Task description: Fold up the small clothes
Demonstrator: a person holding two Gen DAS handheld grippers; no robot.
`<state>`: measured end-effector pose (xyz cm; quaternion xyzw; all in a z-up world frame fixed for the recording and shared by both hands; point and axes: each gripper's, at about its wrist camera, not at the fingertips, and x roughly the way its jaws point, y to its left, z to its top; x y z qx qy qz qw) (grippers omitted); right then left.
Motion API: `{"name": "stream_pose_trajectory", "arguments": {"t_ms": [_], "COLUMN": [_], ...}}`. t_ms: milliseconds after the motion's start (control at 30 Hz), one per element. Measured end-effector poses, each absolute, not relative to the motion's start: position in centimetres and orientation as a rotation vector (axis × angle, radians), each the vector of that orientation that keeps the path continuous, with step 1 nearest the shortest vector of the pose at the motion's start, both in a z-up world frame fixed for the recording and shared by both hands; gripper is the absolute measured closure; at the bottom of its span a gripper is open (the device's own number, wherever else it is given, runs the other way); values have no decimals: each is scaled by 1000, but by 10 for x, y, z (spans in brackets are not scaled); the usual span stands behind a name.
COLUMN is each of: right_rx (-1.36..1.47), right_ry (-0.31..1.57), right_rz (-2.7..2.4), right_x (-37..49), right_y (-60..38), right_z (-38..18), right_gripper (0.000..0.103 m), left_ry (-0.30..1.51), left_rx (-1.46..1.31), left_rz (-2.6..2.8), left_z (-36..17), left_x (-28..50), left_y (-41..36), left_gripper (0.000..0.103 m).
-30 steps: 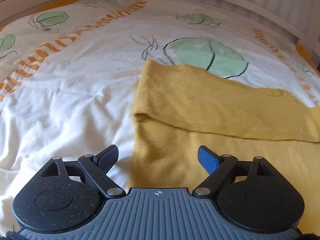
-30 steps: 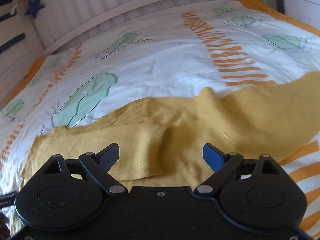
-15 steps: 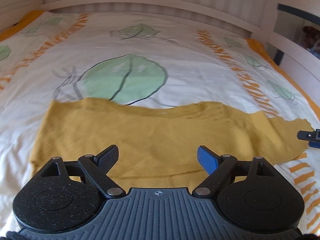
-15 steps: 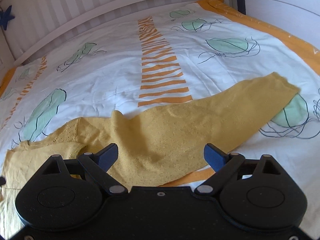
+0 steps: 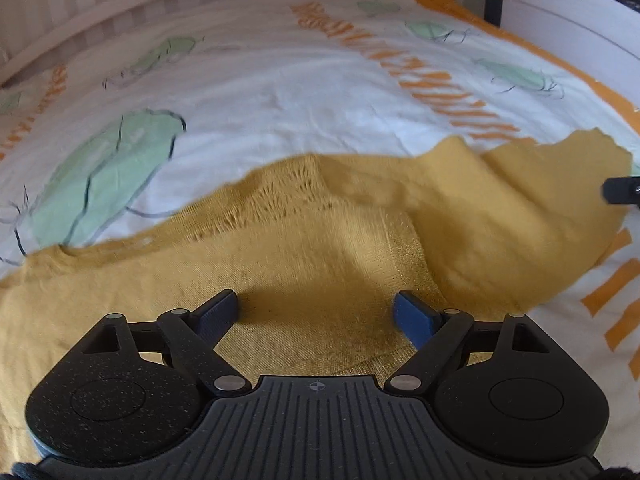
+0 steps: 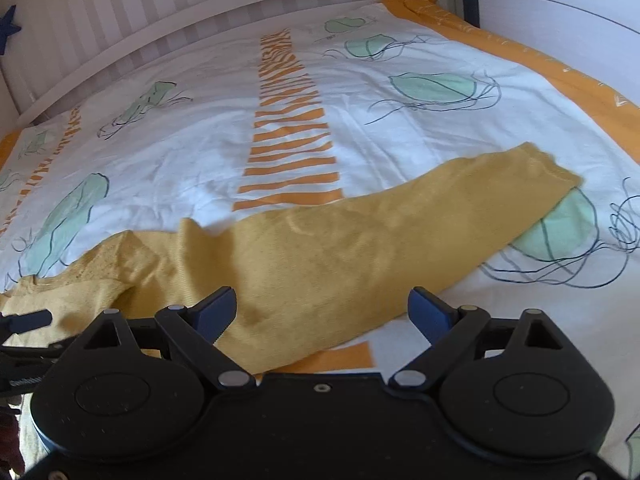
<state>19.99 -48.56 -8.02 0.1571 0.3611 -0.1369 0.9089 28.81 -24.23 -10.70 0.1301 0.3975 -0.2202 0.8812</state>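
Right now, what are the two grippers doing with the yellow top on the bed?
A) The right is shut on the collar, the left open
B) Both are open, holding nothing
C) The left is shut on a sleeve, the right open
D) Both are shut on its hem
B: the left gripper and right gripper each show spread fingers with only the flat yellow top lying beyond them, unpinched.

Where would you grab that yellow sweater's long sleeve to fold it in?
Probably at the cuff end of the sleeve, coming in from the far right side with the right gripper, which is open. The sleeve lies flat and stretched out away from the sweater body on the bedcover, so its free end gives a thin edge to pinch and swing back over.
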Motion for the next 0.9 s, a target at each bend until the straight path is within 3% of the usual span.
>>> {"name": "stream_pose_trajectory", "arguments": {"t_ms": [500, 800, 833, 900], "right_rx": [393, 624, 646, 667], "right_ry": [763, 643, 632, 624], "right_rz": [-578, -565, -569, -596], "right_x": [196, 211, 213, 215], "right_y": [-611, -655, -658, -661], "right_z": [-94, -113, -115, -117], "right_gripper": [9, 11, 17, 41], "left_ry": [856, 834, 833, 832], "left_rx": [175, 188, 187, 188], "left_rz": [-465, -485, -486, -484], "left_z": [-106, -115, -115, -115], "left_x": [318, 314, 314, 314], "left_y": [-248, -248, -248, -249], "left_gripper": [12, 7, 7, 6]}}
